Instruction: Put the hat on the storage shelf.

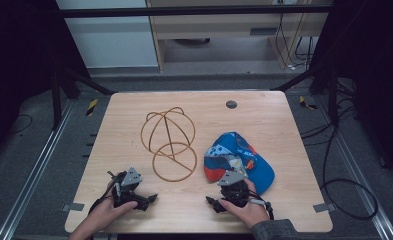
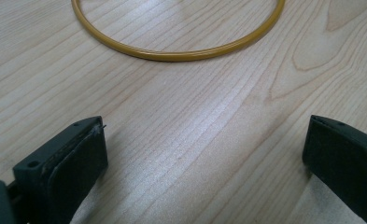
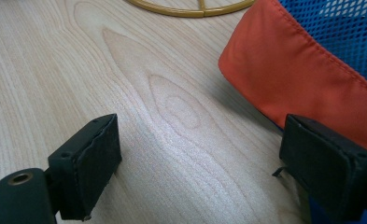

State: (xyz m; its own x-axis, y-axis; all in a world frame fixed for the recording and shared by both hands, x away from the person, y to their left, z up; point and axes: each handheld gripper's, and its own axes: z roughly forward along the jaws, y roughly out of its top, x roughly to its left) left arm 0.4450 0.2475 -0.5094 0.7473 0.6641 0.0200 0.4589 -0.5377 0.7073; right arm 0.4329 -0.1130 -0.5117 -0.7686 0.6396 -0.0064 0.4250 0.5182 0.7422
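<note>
A golden-brown wire frame [image 1: 169,143], shaped like a cap with a flat ring at its near end, lies on the middle of the wooden table [image 1: 264,120]. To its right rests a blue cap [image 1: 240,161] with an orange brim and white patches. My left gripper [image 1: 145,200] sits low near the front edge, open, with bare wood between its jaws. The frame's ring [image 2: 181,55] curves just ahead of the left gripper [image 2: 204,144]. My right gripper [image 1: 216,202] is open too, at the cap's near side. The orange brim [image 3: 302,70] lies against the right-hand jaw of the right gripper [image 3: 200,149], and the ring [image 3: 190,10] is farther off.
A small grey round plug [image 1: 231,104] sits in the table near its far edge. Tape marks [image 1: 74,206] flag the front corners. Black cables [image 1: 346,197] loop on the floor to the right, and dark frame bars stand behind the table.
</note>
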